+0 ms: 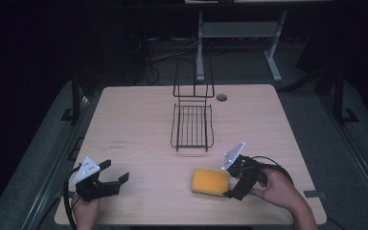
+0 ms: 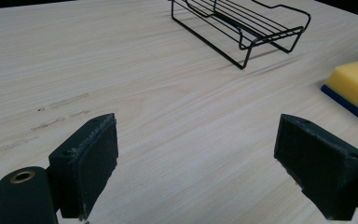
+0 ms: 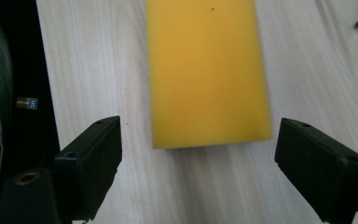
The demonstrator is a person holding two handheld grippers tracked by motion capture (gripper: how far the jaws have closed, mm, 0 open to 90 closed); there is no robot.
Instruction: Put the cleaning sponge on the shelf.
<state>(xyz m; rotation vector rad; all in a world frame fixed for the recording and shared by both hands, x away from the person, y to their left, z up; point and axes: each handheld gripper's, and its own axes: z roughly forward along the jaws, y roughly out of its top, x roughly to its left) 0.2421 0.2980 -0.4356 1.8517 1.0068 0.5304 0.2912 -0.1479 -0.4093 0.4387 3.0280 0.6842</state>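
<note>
A yellow sponge [image 1: 210, 182] with a blue underside lies flat on the wooden table near the front right. My right gripper [image 1: 231, 181] is open just to the sponge's right, its jaws pointing at it. In the right gripper view the sponge [image 3: 209, 70] lies just beyond the spread jaws [image 3: 200, 168], nothing between them. A black wire rack [image 1: 192, 125] stands at the table's middle, its tall back towards the far edge. My left gripper [image 1: 115, 173] is open at the front left, over bare table. The left gripper view has the rack [image 2: 242, 23] far ahead and the sponge [image 2: 356, 86] at right.
A round cable hole [image 1: 222, 97] sits near the table's far edge. The table's front edge [image 1: 182, 223] runs close below both hands. A desk frame [image 1: 239, 38] and cables lie on the dark floor beyond the table.
</note>
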